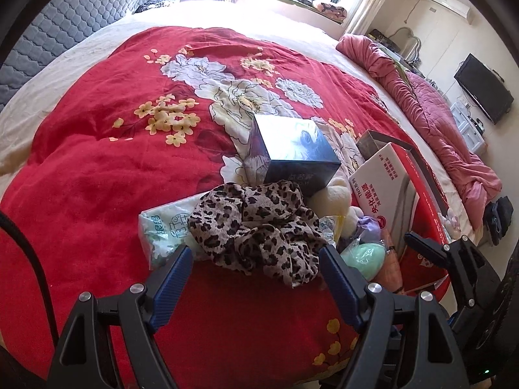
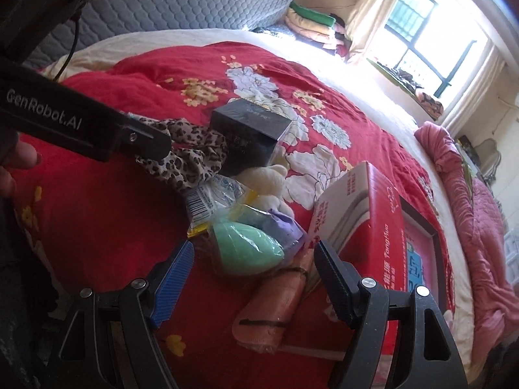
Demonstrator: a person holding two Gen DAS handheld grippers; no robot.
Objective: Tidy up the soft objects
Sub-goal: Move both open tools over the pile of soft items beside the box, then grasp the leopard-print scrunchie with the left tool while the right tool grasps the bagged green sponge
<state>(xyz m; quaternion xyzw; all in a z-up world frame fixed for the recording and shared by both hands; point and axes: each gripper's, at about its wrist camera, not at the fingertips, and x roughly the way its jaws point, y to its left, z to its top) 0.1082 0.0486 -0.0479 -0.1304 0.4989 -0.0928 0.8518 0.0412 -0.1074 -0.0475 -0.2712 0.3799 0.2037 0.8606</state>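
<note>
The jaws of both grippers are standing spread wide, with nothing pinched between them. The left gripper (image 1: 254,256) is hanging just above the near edge of a leopard-print scarf (image 1: 256,227), which is lying crumpled on the red floral blanket (image 1: 97,162) covering the bed. The scarf is draping partly over a pale green-printed tissue pack (image 1: 162,227) on its left and is touching the foot of a dark box (image 1: 295,152) standing behind it.

The right gripper (image 2: 253,259) is pointing down at a mint-green soft piece (image 2: 246,249) inside a clear bag, with a lilac piece (image 2: 285,227) just behind it in the same bag. An orange-pink roll (image 2: 272,308) is lying between the right gripper's fingers, closer to the camera, leaning against a red and white carton (image 2: 366,214) on the right. A small clear packet with a barcode (image 2: 211,201) is resting beside the green piece, and a cream plush toy (image 2: 262,178) is sitting between that packet and the dark box.

In the right wrist view the left gripper's body is reaching in from the left over the scarf, with part of a hand (image 2: 19,159) showing at the edge. A pink quilt (image 1: 431,103) is lying bunched along the far side of the bed.
</note>
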